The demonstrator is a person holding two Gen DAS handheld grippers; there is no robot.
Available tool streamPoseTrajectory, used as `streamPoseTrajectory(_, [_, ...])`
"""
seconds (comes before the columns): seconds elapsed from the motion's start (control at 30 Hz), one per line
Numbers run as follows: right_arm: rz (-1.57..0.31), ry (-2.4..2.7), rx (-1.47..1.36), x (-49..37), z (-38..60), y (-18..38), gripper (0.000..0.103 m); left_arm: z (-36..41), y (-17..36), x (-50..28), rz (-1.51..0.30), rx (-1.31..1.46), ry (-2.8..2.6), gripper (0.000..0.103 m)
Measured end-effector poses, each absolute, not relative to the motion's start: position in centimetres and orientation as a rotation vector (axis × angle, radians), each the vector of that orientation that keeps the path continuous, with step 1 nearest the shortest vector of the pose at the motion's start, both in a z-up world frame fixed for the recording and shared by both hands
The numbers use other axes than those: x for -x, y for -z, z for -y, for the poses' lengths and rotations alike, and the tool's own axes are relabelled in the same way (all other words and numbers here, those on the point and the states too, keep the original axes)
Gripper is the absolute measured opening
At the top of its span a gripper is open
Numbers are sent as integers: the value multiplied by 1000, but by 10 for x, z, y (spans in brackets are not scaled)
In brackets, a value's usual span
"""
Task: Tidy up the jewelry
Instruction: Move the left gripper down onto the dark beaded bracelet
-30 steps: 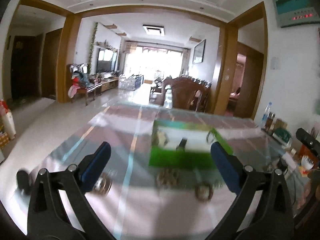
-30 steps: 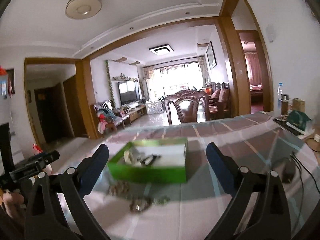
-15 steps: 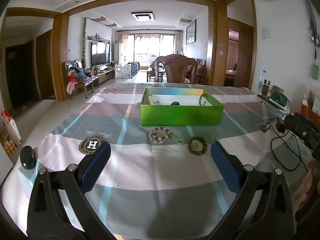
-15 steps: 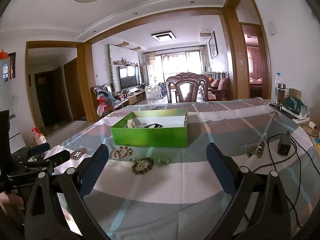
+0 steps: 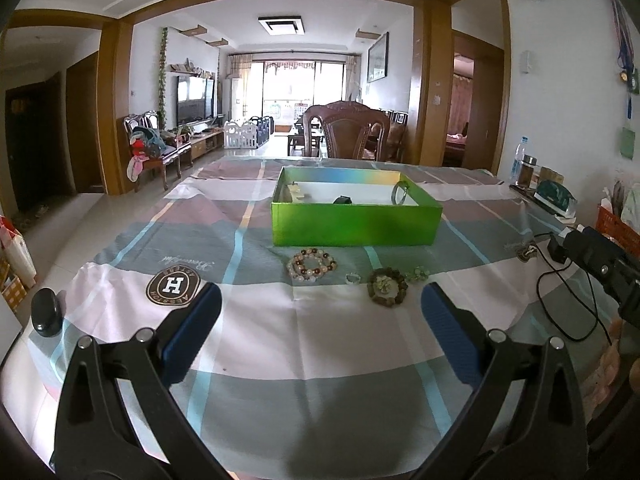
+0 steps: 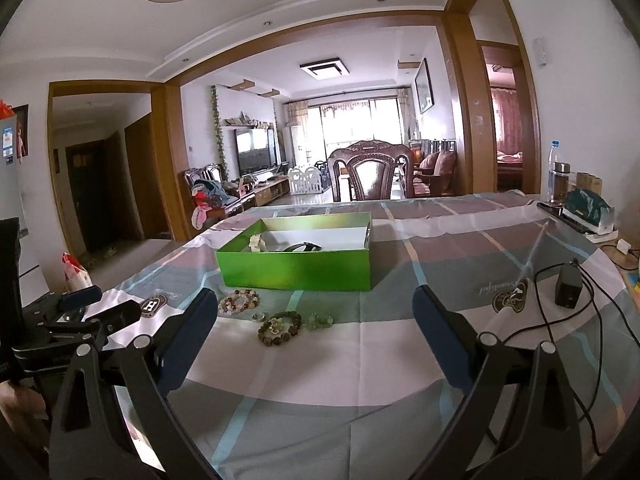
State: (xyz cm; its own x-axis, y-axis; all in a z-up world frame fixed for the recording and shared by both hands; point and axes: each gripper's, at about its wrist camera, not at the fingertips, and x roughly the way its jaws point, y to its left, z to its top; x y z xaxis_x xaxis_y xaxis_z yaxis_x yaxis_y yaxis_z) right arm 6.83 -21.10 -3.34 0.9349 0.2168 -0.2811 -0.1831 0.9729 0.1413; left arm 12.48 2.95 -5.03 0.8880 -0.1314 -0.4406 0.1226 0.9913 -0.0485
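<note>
A green open box stands on the checked tablecloth and holds a bangle, a dark item and a pale piece. In front of it lie a pale beaded bracelet, a small ring, a dark beaded bracelet and a small green piece. My left gripper is open and empty, short of the jewelry. My right gripper is open and empty, near the dark bracelet.
A black puck sits at the table's left edge. A black adapter with cables lies on the right. A bottle, a jar and a green packet stand at the far right. A wooden chair is behind the table.
Both views have tilted down and steadied from a blurred sweep. The box and jewelry now sit sharp and slightly closer. Both grippers stay open.
</note>
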Motion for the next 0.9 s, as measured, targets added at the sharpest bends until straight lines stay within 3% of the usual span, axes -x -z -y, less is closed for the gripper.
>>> streamPoseTrajectory(0.27, [-367,-223,-112,-102,203,43,96,-30,61,-149,-508,16,131,99])
streamPoseTrajectory(0.53, [-656,-198,-45,-206,180,88,92,-30,76,-191,-584,20,116,99])
streamPoseTrajectory(0.83, [-816,-214,-27,-267,161,117,58,-26,88,-216,-632,1,129,99])
streamPoseTrajectory(0.9, [-863,-221,-16,-275,159,125,41,-23,89,-221,-641,-1,140,99])
